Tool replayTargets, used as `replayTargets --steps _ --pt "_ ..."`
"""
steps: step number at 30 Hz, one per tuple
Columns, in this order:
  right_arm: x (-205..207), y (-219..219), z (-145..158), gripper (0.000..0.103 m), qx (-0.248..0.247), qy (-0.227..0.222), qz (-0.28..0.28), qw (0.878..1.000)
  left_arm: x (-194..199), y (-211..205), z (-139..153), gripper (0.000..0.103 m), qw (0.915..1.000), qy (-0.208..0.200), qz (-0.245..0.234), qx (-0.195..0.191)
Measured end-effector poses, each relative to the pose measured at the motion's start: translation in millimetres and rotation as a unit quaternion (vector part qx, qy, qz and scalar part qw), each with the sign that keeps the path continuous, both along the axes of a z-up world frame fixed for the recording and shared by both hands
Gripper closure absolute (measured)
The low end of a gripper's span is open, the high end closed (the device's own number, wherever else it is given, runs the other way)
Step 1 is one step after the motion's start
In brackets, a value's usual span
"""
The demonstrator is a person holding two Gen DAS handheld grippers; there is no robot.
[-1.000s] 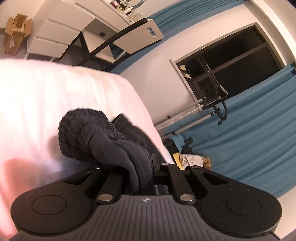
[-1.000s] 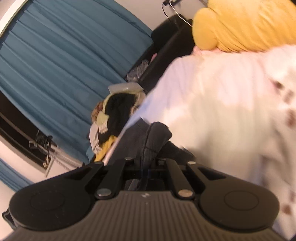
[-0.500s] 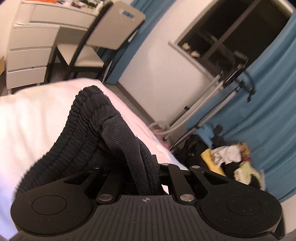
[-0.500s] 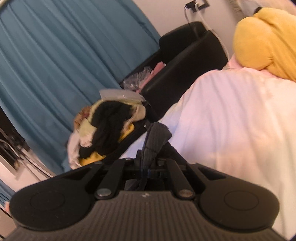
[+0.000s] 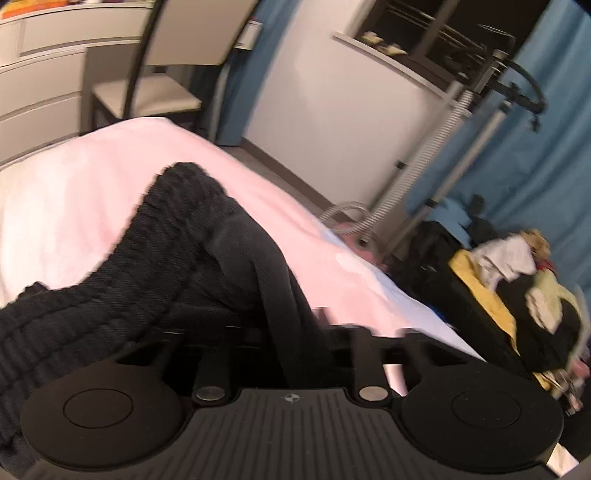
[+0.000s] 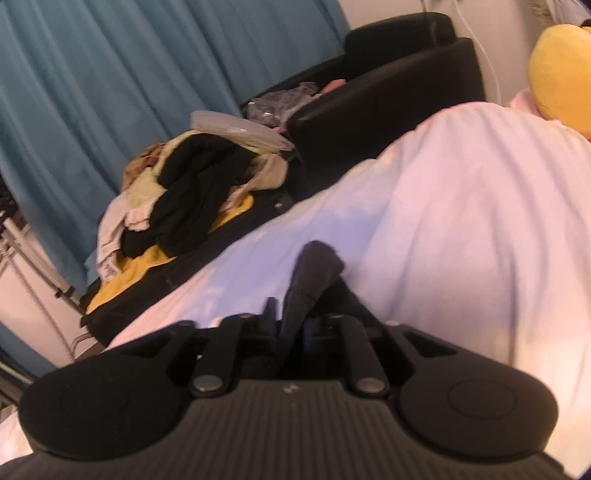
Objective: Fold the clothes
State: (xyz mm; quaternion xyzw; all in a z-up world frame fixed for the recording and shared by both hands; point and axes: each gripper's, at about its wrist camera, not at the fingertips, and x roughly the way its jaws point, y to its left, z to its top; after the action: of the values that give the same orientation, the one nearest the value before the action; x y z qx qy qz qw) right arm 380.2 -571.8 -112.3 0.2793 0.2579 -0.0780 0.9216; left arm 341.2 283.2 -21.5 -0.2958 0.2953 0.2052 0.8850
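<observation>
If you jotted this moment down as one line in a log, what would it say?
left tool: shut on dark ribbed knit garment | right tool: shut on same garment | surface: pale pink bedsheet | step: fold underway

Bed: pale pink cover (image 5: pixel 92 192), brightly lit.
Curtains: teal (image 6: pixel 110 74), full height.
Wall: white (image 5: pixel 314 110), with a dark window (image 5: pixel 424 22).
Furniture: white drawers (image 5: pixel 37 85), chair (image 5: pixel 147 92), black armchair (image 6: pixel 388 85).
Floor: grey (image 5: pixel 295 184).

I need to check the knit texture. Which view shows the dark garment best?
The left wrist view: the dark garment spreads wide over the bed, ribbing visible, pinched in the left hand-held gripper. The right wrist view shows only a small bunched tip in the right hand-held gripper.
</observation>
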Motion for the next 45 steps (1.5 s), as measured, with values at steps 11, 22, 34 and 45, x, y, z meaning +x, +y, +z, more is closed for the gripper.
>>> replayTargets --steps 11,22,34,45 --pt "-129.1 84.1 33.9 0.034 0.012 -0.076 0.003 0.997 -102.7 -147.4 36.0 0.020 0.9813 -0.082 -0.103 0.141" --pt "-224.6 93.0 -4.1 0.028 0.273 -0.070 -0.032 0.959 -246.7 -273.3 7.1 0.017 0.9679 -0.096 -0.225 0.057" --pt "-187.3 62.9 -45.7 0.027 0.325 -0.065 -0.037 0.943 -263.2 -278.4 -13.1 0.015 0.9662 -0.083 -0.244 0.014" --pt "-134.7 50.4 -51.6 0.028 0.237 -0.134 -0.032 0.962 -221.0 -288.0 -41.7 0.015 0.9645 -0.062 -0.257 0.007"
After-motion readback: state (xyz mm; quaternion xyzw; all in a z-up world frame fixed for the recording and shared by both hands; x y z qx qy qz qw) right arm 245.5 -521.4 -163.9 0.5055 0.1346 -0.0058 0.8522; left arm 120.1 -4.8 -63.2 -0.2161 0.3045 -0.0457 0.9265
